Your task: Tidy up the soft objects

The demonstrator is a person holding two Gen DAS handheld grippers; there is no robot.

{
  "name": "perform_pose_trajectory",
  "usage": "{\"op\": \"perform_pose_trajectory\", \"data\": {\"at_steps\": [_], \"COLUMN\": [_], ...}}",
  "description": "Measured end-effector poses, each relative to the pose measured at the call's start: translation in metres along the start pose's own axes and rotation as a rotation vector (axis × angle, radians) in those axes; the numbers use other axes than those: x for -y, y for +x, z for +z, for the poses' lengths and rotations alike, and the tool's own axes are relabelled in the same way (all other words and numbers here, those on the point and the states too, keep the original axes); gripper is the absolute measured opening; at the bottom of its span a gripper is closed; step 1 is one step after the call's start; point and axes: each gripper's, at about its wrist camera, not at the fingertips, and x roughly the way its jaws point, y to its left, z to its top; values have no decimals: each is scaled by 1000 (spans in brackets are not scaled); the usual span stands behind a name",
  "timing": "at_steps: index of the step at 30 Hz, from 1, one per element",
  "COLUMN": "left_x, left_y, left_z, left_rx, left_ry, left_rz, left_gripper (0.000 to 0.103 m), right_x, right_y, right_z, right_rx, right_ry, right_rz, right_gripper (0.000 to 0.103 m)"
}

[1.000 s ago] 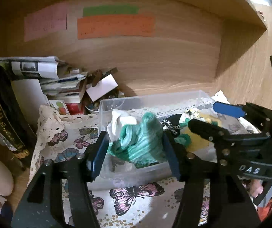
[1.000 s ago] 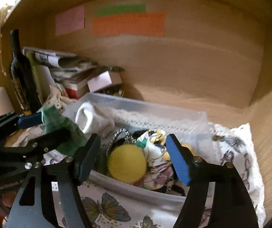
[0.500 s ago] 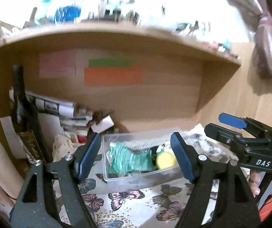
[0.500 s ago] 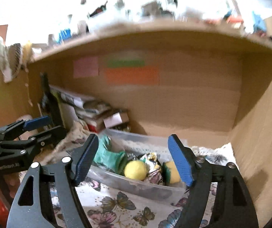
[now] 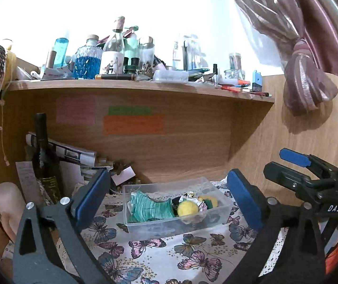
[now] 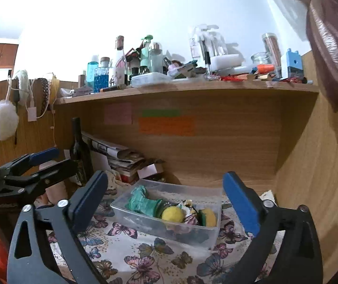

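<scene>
A clear plastic box (image 5: 216,220) (image 6: 126,215) stands on the butterfly cloth (image 5: 164,255) (image 6: 145,255). In it lie a green knitted cloth (image 5: 150,209) (image 6: 142,202), a yellow ball (image 5: 187,208) (image 6: 172,214), a floral fabric piece (image 6: 190,213) and a yellow-green sponge (image 5: 208,201) (image 6: 208,216). My left gripper (image 5: 169,201) is open and empty, held back from the box. My right gripper (image 6: 164,198) is open and empty, also back from the box. Each gripper shows at the edge of the other's view.
A dark wine bottle (image 5: 44,158) (image 6: 80,151), stacked papers (image 5: 74,156) (image 6: 119,156) and a pink cylinder (image 5: 8,201) stand left of the box. A cluttered shelf (image 5: 145,87) (image 6: 192,87) hangs overhead. A wooden side wall (image 6: 315,177) lies to the right.
My left gripper let go of the green cloth, which now lies in the box. Both grippers pulled back and away from the box, and the upper shelf came into view.
</scene>
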Motion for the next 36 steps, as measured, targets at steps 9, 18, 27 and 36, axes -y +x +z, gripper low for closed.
{"op": "perform_pose_trajectory", "data": {"at_steps": [9,18,27,36], "left_x": [3,0,-1,0], "left_y": [-3,-1,0,0], "left_z": [-4,-6,-8,-9], "left_rx": [-10,-16,-18,-21], "left_ry": [4,-3,2,-1], "left_rz": [-3,1,3,7], "left_gripper": [102,102,103,103], "right_x": [-4,-5,-5,-6], "right_y": [-6,-5,-3,-4], "right_z": [-4,-4,-4,-5], "right_rx": [-2,-4,-7,-8], "right_ry": [-1,0,1,2], "right_rz": [-4,2,10,12], "right_gripper": [102,102,102,103]}}
